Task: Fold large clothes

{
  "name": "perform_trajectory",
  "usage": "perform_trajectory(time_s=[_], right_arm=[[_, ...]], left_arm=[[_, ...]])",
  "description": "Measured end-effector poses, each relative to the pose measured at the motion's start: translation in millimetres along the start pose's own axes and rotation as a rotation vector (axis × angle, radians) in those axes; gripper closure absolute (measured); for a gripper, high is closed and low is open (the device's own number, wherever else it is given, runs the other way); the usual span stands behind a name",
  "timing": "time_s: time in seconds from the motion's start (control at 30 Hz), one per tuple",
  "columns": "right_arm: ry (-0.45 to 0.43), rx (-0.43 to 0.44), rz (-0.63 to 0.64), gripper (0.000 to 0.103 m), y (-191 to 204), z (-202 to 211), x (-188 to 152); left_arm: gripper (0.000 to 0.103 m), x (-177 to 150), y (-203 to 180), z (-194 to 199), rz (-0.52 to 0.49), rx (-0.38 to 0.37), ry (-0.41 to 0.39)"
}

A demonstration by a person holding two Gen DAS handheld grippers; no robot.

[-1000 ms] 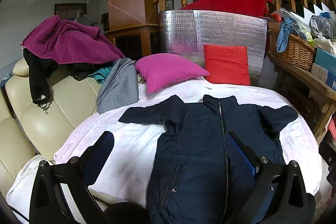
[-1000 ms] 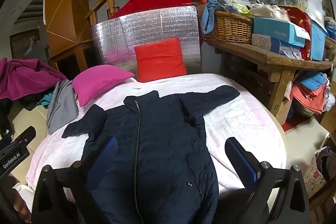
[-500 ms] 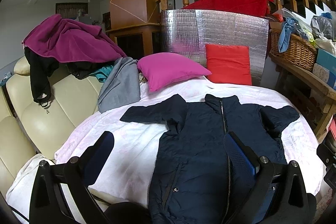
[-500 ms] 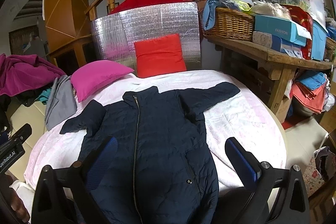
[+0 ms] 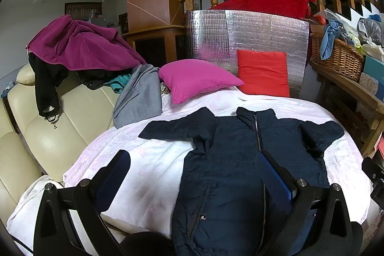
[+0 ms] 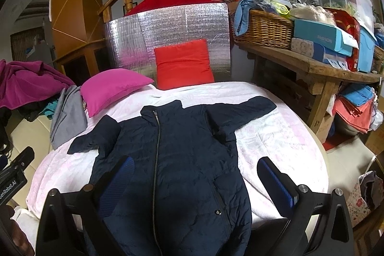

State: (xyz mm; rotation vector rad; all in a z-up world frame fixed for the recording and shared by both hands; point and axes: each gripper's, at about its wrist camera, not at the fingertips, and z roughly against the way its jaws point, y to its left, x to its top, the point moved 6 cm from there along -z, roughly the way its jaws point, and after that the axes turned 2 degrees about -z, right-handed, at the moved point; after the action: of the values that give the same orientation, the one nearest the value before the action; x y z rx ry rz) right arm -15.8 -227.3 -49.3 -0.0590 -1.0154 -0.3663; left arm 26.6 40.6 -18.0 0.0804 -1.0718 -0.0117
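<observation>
Both grippers hang with fingers spread wide, holding nothing: the left gripper (image 5: 192, 174) over the navy jacket (image 5: 240, 160)'s left edge, the right gripper (image 6: 195, 174) apparently above its lower body. The zipped jacket lies flat on the pale blanket (image 6: 276, 136), sleeves outspread, collar toward the pink pillow (image 6: 112, 88).

Dim, even indoor light, perhaps from the left; sharp centre, heavy fisheye-bent black corners.

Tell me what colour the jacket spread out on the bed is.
Dark navy blue. The jacket shows best in the right wrist view.
</observation>
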Motion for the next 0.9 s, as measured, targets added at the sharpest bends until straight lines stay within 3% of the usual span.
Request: perform_trajectory(time_s=[0.33,0.57,0.73,0.9], right_arm=[[-0.004,0.004,-0.009,0.0,2.4,-20.2,11.7],[0.01,0.004,-0.033,0.0,-10.8,-62.2,23.9],[0.041,0.077,-0.116,0.0,-41.1,-119.5,33.0],[0.128,0.06,-0.273,0.0,-109.1,-210.1,42.4]], left_arm=[[0.0,1.9,-6.4,-19.9,-0.015,0.016,0.022],[0.0,-1.9,-24.0,-64.8,-0.04,0.019,0.083],[0.0,-28.3,-58.1,-146.2,-0.078,-0.034,0.252],[0.0,-75.4,-100.6,-245.4,-0.111,-0.053,0.457]])
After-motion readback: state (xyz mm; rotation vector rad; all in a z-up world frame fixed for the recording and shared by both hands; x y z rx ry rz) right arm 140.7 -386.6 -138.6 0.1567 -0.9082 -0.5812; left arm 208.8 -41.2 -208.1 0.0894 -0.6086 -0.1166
